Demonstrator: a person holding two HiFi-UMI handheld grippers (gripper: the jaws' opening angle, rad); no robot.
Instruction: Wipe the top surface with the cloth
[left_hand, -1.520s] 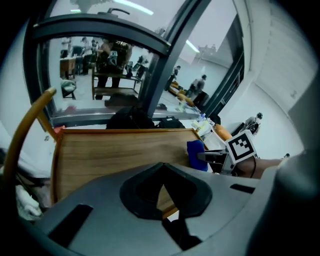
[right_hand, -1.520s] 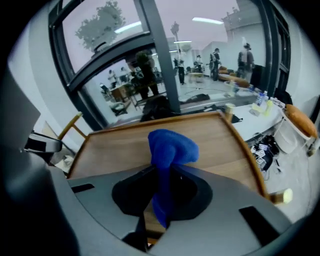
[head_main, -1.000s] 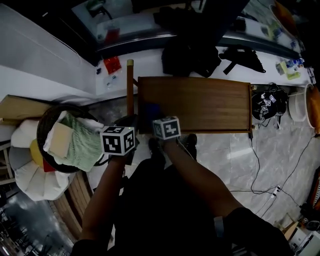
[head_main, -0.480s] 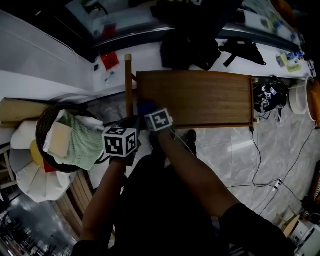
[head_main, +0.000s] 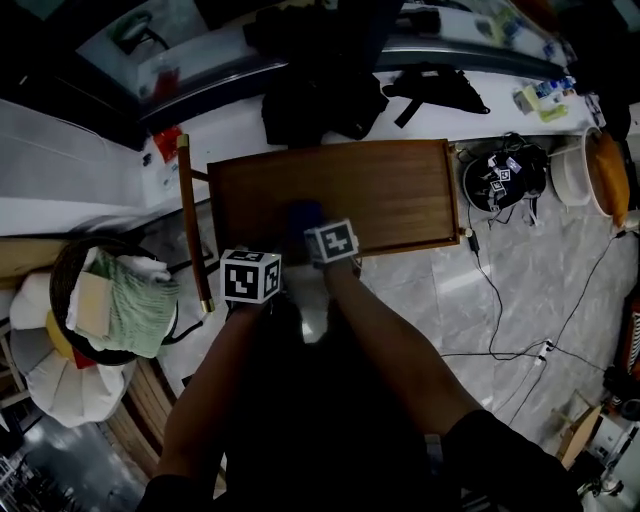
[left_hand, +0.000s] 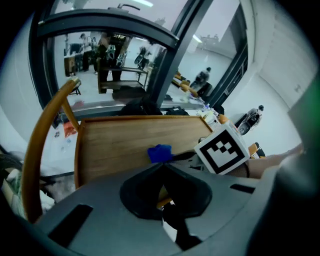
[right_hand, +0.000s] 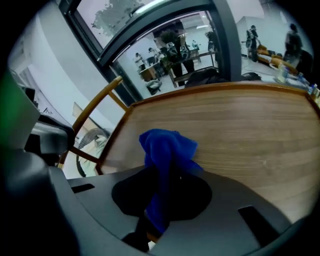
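Observation:
The wooden table top (head_main: 380, 190) lies ahead of me, its grain also filling the right gripper view (right_hand: 240, 125). A blue cloth (head_main: 303, 217) rests bunched on its front middle-left part. My right gripper (head_main: 322, 232) is shut on the blue cloth (right_hand: 165, 150), which sticks up out of its jaws over the wood. My left gripper (head_main: 252, 262) hovers at the table's front-left edge, shut with nothing held (left_hand: 162, 175). From the left gripper view the cloth (left_hand: 160, 153) and the right gripper's marker cube (left_hand: 222, 148) show on the table (left_hand: 125, 142).
A wooden rail (head_main: 192, 230) stands by the table's left side. A dark basket (head_main: 70, 265) of towels sits on the floor at left. Black bags (head_main: 320, 95) lie on the white ledge behind. A black bundle (head_main: 500, 180), cables (head_main: 500, 300) and a bowl (head_main: 605, 175) are at right.
Both grippers have shifted rightward along the table's front edge. The right one carried the blue cloth from the left corner toward the middle.

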